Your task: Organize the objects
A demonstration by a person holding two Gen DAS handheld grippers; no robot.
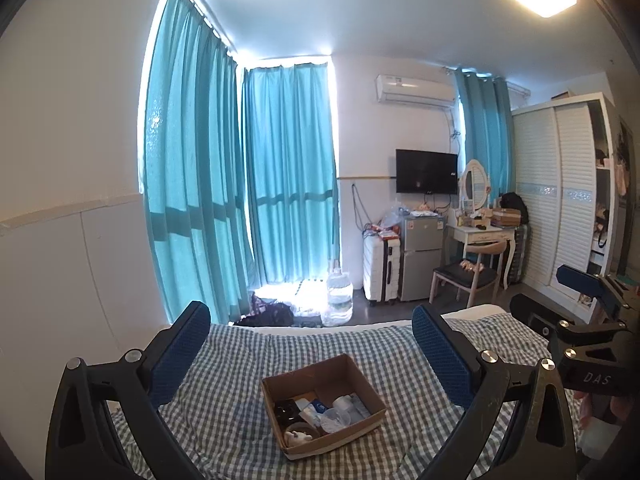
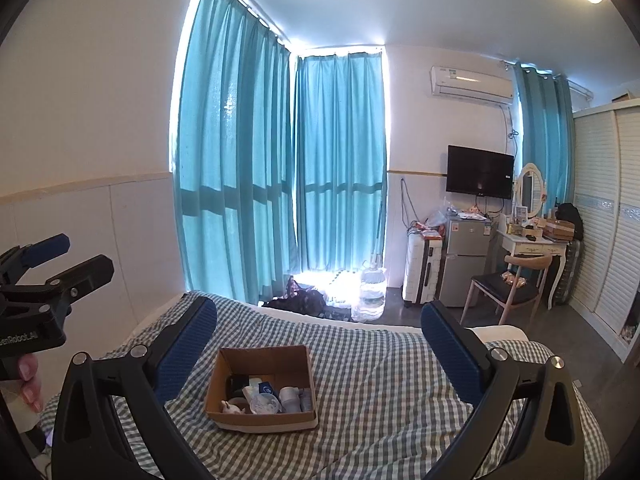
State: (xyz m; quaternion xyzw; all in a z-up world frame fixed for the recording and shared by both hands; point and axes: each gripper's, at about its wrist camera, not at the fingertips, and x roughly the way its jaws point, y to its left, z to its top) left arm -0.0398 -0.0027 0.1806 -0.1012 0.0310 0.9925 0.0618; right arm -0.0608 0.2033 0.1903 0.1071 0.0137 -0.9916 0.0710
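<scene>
An open cardboard box (image 1: 352, 372) sits on a bed with a green checked cover (image 1: 248, 420). The box holds several small items: a black case (image 1: 286, 410), white bottles (image 1: 343, 402), a clear plastic piece and a small white figure (image 1: 298, 436). My left gripper (image 1: 312, 332) is open and empty, held above the box. My right gripper (image 2: 316, 326) is open and empty, with the box (image 2: 296, 364) below and between its fingers. The right gripper also shows at the right edge of the left wrist view (image 1: 560, 296), and the left gripper at the left edge of the right wrist view (image 2: 76, 256).
Beyond the bed's far end are teal curtains (image 1: 240, 184), a water jug (image 1: 338, 296), a white suitcase (image 1: 380, 268), a small fridge (image 1: 422, 256), a dressing table with chair (image 1: 476, 264) and a wardrobe (image 1: 560, 200). A white wall runs along the bed's left side.
</scene>
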